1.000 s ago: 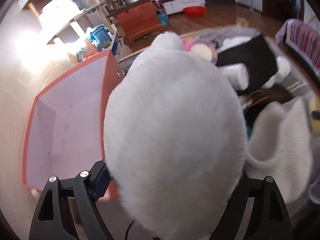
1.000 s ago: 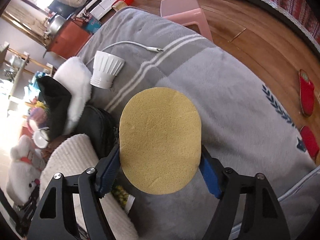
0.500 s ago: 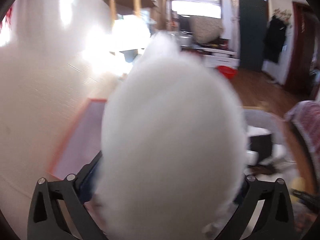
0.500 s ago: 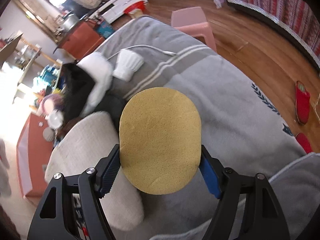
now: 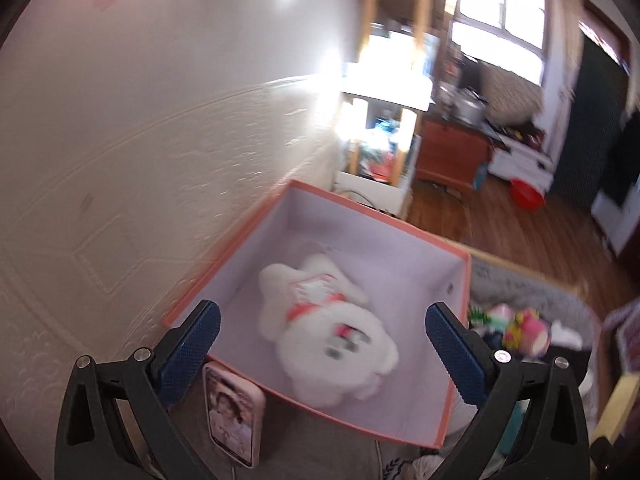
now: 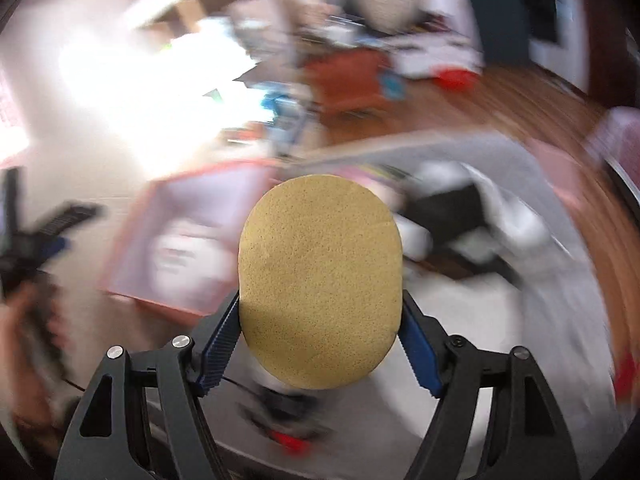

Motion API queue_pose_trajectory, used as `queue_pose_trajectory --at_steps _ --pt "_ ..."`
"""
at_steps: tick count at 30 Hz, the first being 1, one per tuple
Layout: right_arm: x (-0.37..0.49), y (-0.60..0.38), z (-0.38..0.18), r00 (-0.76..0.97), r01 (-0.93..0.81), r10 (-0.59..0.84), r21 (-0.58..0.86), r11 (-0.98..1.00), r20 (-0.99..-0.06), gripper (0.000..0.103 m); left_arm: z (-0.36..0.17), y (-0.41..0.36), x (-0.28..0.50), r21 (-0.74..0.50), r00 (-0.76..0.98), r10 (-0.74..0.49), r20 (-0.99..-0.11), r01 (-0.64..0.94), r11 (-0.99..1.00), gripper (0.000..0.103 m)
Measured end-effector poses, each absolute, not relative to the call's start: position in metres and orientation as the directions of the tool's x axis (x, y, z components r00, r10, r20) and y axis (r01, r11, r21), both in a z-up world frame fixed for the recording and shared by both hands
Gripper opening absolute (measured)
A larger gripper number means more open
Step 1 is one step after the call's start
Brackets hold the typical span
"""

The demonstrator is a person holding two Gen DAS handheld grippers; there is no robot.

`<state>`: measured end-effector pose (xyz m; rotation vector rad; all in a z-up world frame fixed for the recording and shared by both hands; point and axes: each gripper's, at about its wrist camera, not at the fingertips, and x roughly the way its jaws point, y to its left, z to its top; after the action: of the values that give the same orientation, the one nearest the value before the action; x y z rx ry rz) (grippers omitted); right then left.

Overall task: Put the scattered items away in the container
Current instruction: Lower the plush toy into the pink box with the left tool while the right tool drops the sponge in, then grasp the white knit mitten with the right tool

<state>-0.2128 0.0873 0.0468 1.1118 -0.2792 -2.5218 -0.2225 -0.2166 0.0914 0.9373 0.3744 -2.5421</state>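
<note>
Nearest in the right wrist view, the right gripper (image 6: 320, 332) clamps a tan oval sponge (image 6: 320, 280) by its sides, long axis pointing away along the fingers. Beyond and to its left, blurred, lies the pink box (image 6: 132, 240), so the sponge likely needs carrying leftward. In the left wrist view, the left gripper (image 5: 320, 344) stands wide and empty directly over that box (image 5: 456, 360), where a white plush toy (image 5: 328, 336) lies.

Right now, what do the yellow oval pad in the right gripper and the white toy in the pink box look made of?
Yellow oval pad: likely sponge or foam, matte, finely pitted surface. White toy: seemingly plush fabric, fuzzy soft outline, though blurred. Pink box: probably cardboard, thin straight walls.
</note>
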Motion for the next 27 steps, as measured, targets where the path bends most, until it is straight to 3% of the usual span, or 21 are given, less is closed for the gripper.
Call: queue_pose_trajectory --at_steps 3,4,6,11,15,21,24,27 --pt "-0.237 0.01 0.092 -0.6 0.42 -0.525 0.321 -0.849 -0.604 0.078 0.087 -0.243 -0.215 -0.164 -0.683 -0.282 -0.674 0.51 -0.844 0.103" --pt "-0.241 -0.01 0.103 -0.607 0.452 -0.53 0.291 -0.843 -0.592 0.092 0.085 -0.252 -0.215 -0.175 -0.674 -0.287 -0.681 0.53 -0.83 0.103" --pt "-0.247 -0.045 0.125 -0.654 0.489 -0.505 0.195 -0.85 -0.563 0.102 0.079 -0.261 -0.217 -0.184 -0.66 -0.288 -0.694 0.549 -0.815 0.103" --pt "-0.239 -0.049 0.128 -0.685 0.508 -0.464 0.088 -0.857 -0.562 0.102 0.068 -0.263 -0.224 -0.208 -0.642 -0.248 -0.725 0.547 -0.811 0.103" --pt "-0.228 0.013 0.086 -0.676 0.404 -0.354 0.076 -0.912 -0.646 0.102 0.075 -0.236 -0.23 -0.178 -0.672 -0.226 -0.705 0.476 -0.861 0.103" --pt "-0.211 0.124 -0.013 -0.558 0.188 -0.135 0.034 -0.982 -0.819 0.102 0.071 -0.144 -0.246 -0.082 -0.698 -0.092 -0.71 0.212 -0.974 0.103" --pt "-0.204 0.151 -0.06 -0.467 0.147 -0.077 0.008 -0.989 -0.881 0.102 0.043 -0.077 -0.26 -0.046 -0.617 0.062 -0.784 -0.041 -0.998 0.103" --pt "-0.202 0.166 -0.099 -0.411 0.127 -0.042 -0.011 -0.992 -0.911 0.102 0.003 -0.025 -0.262 -0.032 -0.46 0.14 -0.877 -0.234 -0.972 0.103"
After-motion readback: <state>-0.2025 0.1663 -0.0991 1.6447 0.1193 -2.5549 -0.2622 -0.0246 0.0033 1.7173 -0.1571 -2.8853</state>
